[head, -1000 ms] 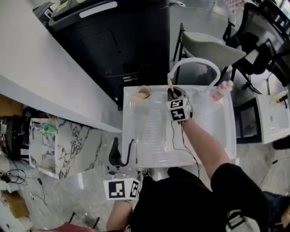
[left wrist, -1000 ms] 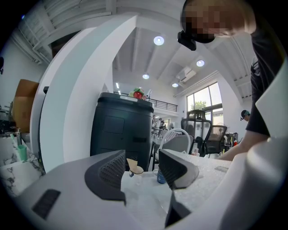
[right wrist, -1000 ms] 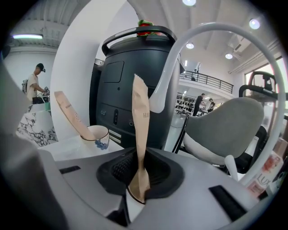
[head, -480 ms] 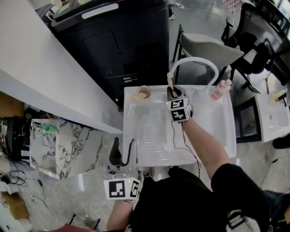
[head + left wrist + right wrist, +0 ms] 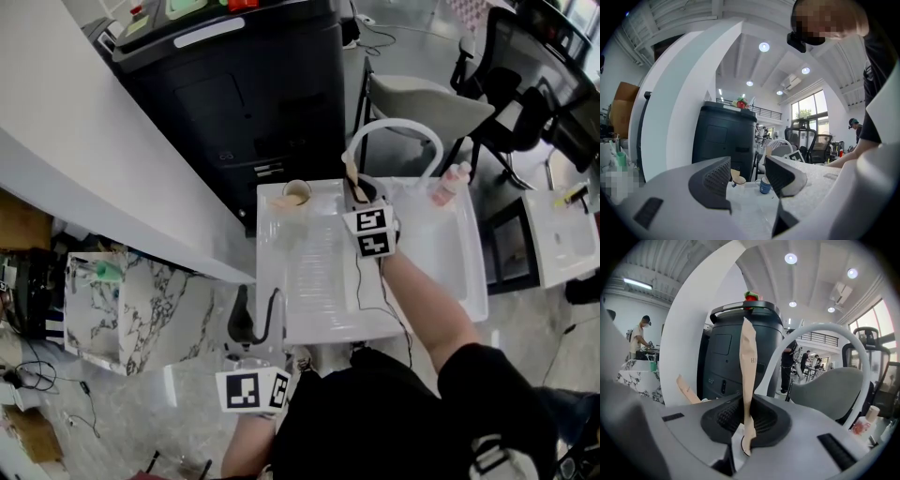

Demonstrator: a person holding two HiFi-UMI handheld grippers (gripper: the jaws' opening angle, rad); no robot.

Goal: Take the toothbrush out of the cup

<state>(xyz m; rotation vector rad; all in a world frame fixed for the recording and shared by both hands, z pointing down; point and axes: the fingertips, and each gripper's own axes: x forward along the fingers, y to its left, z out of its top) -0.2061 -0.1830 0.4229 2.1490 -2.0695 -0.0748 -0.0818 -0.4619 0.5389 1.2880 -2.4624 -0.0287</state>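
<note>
Our right claw (image 5: 749,420) is clenched on the wrapped toothbrush (image 5: 748,357), upright, its lower end seemingly right at the mouth of the cup (image 5: 764,186). We want a straight-up lift with no tilt, so the tip clears the rim without toppling it. The left claw (image 5: 747,176) hangs released and empty.

The right gripper (image 5: 357,193) reaches forward on an outstretched forearm (image 5: 424,302), jaws pinched on the toothbrush (image 5: 748,357). The left gripper (image 5: 255,319) sits low near the torso, pointing level, jaws apart and empty.
</note>
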